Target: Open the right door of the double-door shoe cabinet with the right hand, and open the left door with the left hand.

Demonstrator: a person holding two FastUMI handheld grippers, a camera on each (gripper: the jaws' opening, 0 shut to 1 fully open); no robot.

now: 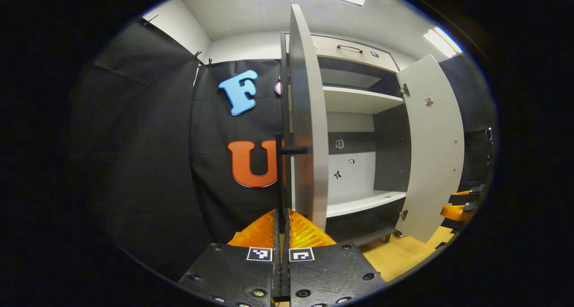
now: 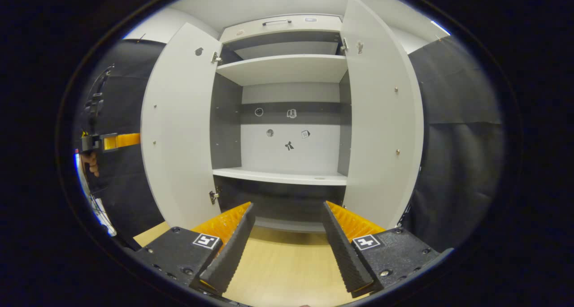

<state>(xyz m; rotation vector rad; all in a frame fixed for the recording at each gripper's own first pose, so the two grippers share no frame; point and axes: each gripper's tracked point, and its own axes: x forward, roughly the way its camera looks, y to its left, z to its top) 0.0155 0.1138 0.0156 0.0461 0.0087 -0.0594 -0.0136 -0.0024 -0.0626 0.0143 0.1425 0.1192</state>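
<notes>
Left gripper (image 1: 281, 235): fingers closed on the black handle (image 1: 281, 181) of the left door (image 1: 309, 132), which stands wide, seen edge-on. Right gripper (image 2: 287, 244): jaws wide apart, holding nothing, facing the cabinet interior (image 2: 287, 136); right door (image 2: 381, 118) fully swung out. Risk: pulling further could strain the hinge (image 2: 213, 196). Open floor (image 2: 282, 271) lies ahead for withdrawal.

Left door handle (image 1: 281, 172) partly hidden by left gripper (image 1: 281, 235)
</notes>
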